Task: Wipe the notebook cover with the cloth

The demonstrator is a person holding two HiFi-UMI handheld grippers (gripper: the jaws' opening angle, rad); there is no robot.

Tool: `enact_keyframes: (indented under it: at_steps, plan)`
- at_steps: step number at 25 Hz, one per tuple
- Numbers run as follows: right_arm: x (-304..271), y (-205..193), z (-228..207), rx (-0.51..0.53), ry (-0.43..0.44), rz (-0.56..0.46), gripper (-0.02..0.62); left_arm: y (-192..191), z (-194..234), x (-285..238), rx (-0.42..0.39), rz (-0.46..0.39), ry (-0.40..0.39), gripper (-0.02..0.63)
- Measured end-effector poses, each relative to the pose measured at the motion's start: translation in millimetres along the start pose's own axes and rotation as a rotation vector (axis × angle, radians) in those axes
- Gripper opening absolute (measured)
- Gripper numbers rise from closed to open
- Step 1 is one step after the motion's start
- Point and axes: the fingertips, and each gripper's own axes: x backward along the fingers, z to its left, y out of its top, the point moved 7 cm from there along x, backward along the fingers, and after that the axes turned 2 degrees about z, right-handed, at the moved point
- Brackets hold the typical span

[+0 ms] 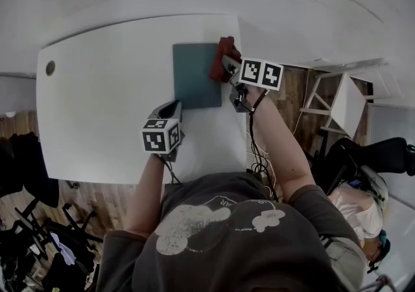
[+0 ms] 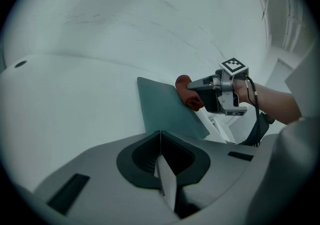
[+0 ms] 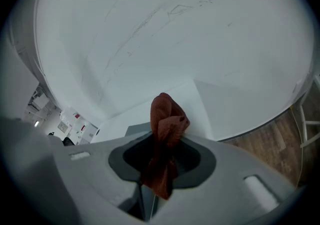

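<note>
Head view: the right gripper (image 1: 225,69) has the cloth (image 1: 222,57) at the right edge of the notebook (image 1: 194,75), whose long axis runs away from the person.

Left gripper view: the left gripper (image 2: 161,169) is pressed together and empty, with the notebook ahead-right.

Right gripper view: the jaws pinch the cloth, and the notebook lies just left.

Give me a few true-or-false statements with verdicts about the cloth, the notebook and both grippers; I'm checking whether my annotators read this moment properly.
1. The right gripper is shut on the cloth. True.
2. The left gripper grips the notebook. False: it is shut on nothing, over the table, with the notebook ahead of it.
3. The cloth is at the notebook's far right corner. True.
4. The notebook lies open. False: it is closed, cover up.
</note>
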Motion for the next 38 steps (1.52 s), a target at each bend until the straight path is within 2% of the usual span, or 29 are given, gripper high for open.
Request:
enact_keyframes:
  at_steps: [6,11,14,23,33,38]
  plan:
    - [7,-1,42,0.147,0.169,0.012,0.104,0,0,1,0.002,-0.004,0.002,0.008]
    - [-1,-19,83,0.183,0.277,0.07,0.104,0,-1,0,0.005,-0.005,0.0,0.008]
    - [-11,-32,104,0.196,0.308,0.098,0.104,-1,0,2,0.005,-0.008,-0.002,0.008]
    - [-42,-55,122,0.141,0.279,0.131,0.104,-1,0,1,-0.01,-0.005,-0.006,0.008]
    - [-50,-56,116,0.172,0.245,0.142,0.104,0,0,1,-0.017,-0.001,-0.002,0.008]
    - [-52,-57,115,0.221,0.224,0.148,0.104,0,0,0,-0.017,-0.002,0.001,0.008]
